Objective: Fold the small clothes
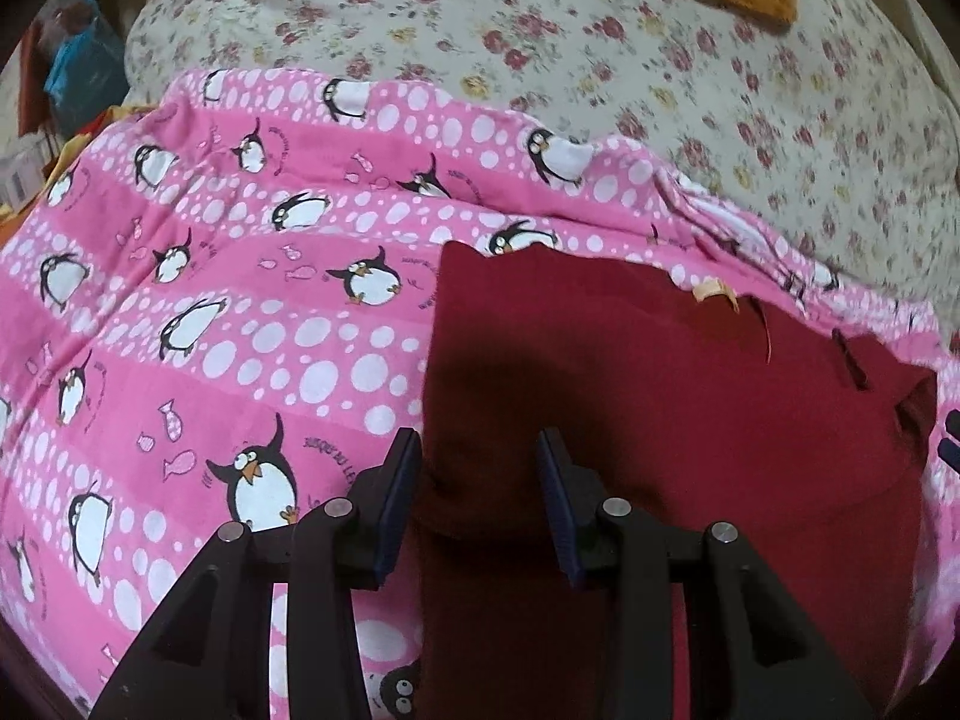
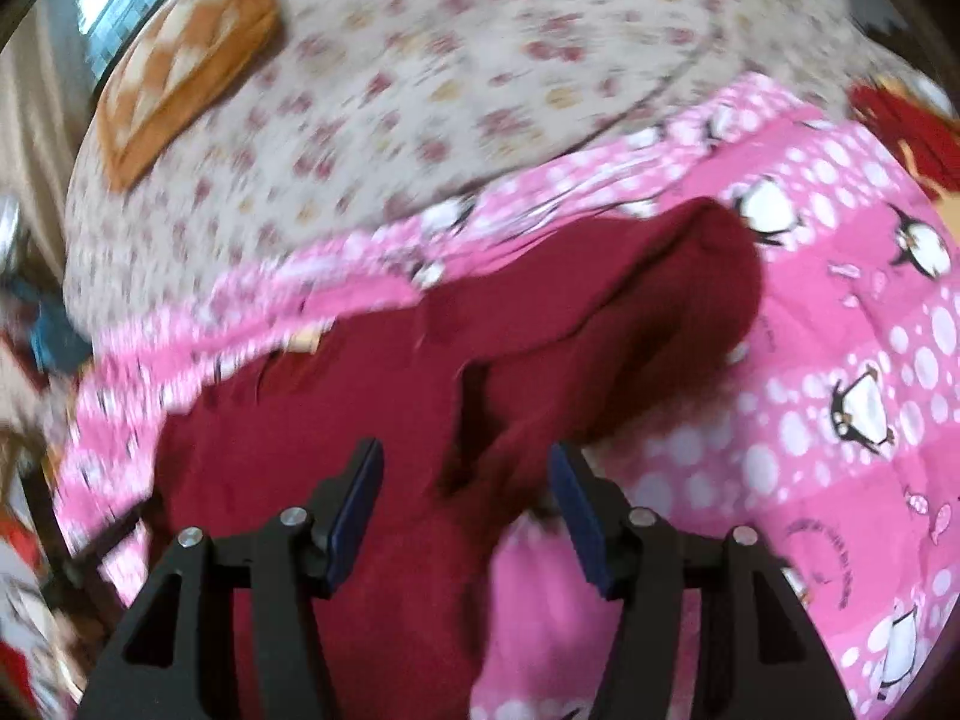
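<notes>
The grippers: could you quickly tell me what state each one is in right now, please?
Left gripper: jaws apart over the dark red garment; whether it pinches cloth cannot be told.
Right gripper: open, holding nothing.

The dark red garment is soft matt cloth with a faintly fuzzy nap. The pink penguin-print blanket looks like smooth matt fleece. The floral sheet is thin matt cotton-like cloth. Each gripper is matt black plastic with bright metal pins and dark blue rubbery pads.

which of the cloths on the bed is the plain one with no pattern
The dark red garment, lying on the pink penguin blanket. It is one solid colour; the blanket has penguins and dots, and the bedsheet has small flowers.
</notes>
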A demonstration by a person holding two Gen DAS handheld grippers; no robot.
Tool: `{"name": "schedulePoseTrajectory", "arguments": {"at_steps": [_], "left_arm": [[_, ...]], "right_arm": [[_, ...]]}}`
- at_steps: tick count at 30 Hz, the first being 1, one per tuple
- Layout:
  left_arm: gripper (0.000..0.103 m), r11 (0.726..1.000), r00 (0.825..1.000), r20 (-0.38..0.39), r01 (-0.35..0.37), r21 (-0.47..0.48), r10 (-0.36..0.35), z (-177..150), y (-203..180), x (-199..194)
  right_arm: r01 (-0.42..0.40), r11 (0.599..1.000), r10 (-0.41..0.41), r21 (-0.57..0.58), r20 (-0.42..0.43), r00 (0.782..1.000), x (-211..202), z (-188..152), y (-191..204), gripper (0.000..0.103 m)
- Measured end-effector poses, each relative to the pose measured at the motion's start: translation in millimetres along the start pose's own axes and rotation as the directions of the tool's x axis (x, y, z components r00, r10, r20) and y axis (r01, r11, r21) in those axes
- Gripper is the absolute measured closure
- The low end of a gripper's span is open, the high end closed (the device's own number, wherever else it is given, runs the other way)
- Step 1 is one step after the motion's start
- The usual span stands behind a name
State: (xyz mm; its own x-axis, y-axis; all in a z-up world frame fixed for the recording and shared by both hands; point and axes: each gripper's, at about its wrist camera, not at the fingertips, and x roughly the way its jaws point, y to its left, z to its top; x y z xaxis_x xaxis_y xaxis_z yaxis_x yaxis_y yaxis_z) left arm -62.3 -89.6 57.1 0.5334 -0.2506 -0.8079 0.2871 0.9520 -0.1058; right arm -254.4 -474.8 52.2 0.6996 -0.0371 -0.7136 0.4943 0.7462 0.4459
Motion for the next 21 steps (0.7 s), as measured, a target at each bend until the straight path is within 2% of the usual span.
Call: {"name": "schedulePoseTrajectory", "arguments": {"at_steps": [4, 8, 11, 18, 20, 21], "left_arm": [[0.085, 1.0, 1.0, -0.01, 0.008, -0.027, -0.008, 1, 4, 2], [0.084, 1.0, 1.0, 0.018, -0.014, 0.01, 0.014, 0, -2, -1], [0.085, 0.999, 1.0, 0.018, -0.014, 0.032, 0.014, -1, -5, 1], [0.084, 1.0, 1.0, 0.013, -0.009, 0.03, 0.009, -1, -6, 4], [0.084, 1.0, 1.0, 0.01, -0.011, 0.029, 0.011, -1, -5, 5], [0.084, 0.999, 1.0, 0.008, -0.012, 0.03, 0.012, -1, -5, 6]], "right_arm": [[-0.034, 0.996, 0.032, 0.088, 0.016, 0.999, 7, 21, -19, 0.042], [-0.095, 0.989, 0.097, 0.112, -0.017, 0.995, 32, 29, -12, 0.042], [-0.106, 0.985, 0.114, 0.138, -0.054, 0.992, 51, 31, -8, 0.042], [-0.038, 0.984, 0.06, 0.174, -0.12, 0.991, 91, 30, -10, 0.043], [-0.019, 0.986, 0.036, 0.165, -0.099, 0.994, 97, 31, -9, 0.047], [-0.008, 0.988, 0.022, 0.157, -0.088, 0.996, 100, 31, -9, 0.054]]}}
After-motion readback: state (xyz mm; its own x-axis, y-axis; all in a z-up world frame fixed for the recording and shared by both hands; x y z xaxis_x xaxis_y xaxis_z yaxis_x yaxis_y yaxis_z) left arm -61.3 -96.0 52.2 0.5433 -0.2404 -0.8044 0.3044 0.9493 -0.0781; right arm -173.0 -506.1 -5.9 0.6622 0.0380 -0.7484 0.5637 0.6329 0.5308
